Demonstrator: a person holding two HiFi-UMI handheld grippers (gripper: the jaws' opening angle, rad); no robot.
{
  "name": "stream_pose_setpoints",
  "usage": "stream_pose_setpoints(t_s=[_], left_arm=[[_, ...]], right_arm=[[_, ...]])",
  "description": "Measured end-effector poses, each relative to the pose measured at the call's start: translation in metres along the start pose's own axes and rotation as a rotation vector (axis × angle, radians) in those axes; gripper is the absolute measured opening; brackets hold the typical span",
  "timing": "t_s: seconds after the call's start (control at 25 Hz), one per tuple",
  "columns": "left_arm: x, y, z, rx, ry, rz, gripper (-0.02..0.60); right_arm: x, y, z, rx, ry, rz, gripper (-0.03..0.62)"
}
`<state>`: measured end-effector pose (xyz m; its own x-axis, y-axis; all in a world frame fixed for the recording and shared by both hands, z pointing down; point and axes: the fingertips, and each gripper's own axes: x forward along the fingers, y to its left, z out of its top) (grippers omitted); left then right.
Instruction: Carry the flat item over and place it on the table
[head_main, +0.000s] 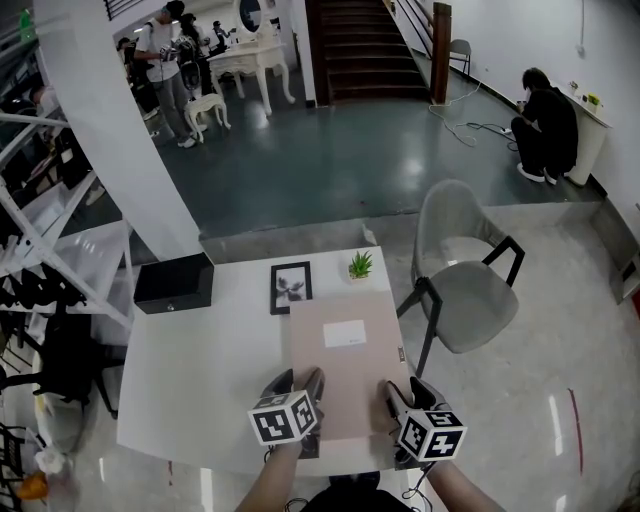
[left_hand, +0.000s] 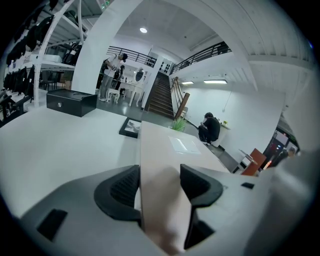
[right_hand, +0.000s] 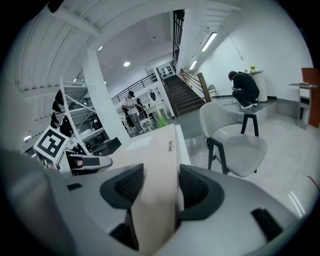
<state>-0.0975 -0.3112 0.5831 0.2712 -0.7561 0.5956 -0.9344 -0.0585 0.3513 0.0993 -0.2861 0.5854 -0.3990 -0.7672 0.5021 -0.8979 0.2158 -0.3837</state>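
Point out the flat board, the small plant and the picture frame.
flat board (head_main: 345, 385), head view, bare middle of its top face.
small plant (head_main: 360, 264), head view, its green leaves.
picture frame (head_main: 291, 287), head view, centre of its picture.

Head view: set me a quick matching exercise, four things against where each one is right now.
Things:
1. board
2. box
3. plant
4. chair

Places:
a. on the floor, right of the table
b. at the table's far left corner
c. clamped at its near edge by the left gripper and right gripper
d. past the board's far edge, right of the frame

Pairs: 1-c, 2-b, 3-d, 4-a
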Motion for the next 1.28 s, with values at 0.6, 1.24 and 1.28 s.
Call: stream_pose_setpoints(t_s=[0.6, 1.24, 1.28], left_arm=[[0.013, 0.005, 0.0, -0.005, 0.018, 0.021, 0.258], [0.016, 0.006, -0.005, -0.043, 0.051, -0.009, 0.258], [0.016, 0.006, -0.004, -0.048, 0.052, -0.013, 0.258]], right_arm=[[0.015, -0.007, -0.001, 0.008, 0.032, -0.009, 0.222], [0.018, -0.01, -0.007, 0.028, 0.031, 0.008, 0.233], [0.018, -0.01, -0.007, 0.031, 0.032, 0.01, 0.233]])
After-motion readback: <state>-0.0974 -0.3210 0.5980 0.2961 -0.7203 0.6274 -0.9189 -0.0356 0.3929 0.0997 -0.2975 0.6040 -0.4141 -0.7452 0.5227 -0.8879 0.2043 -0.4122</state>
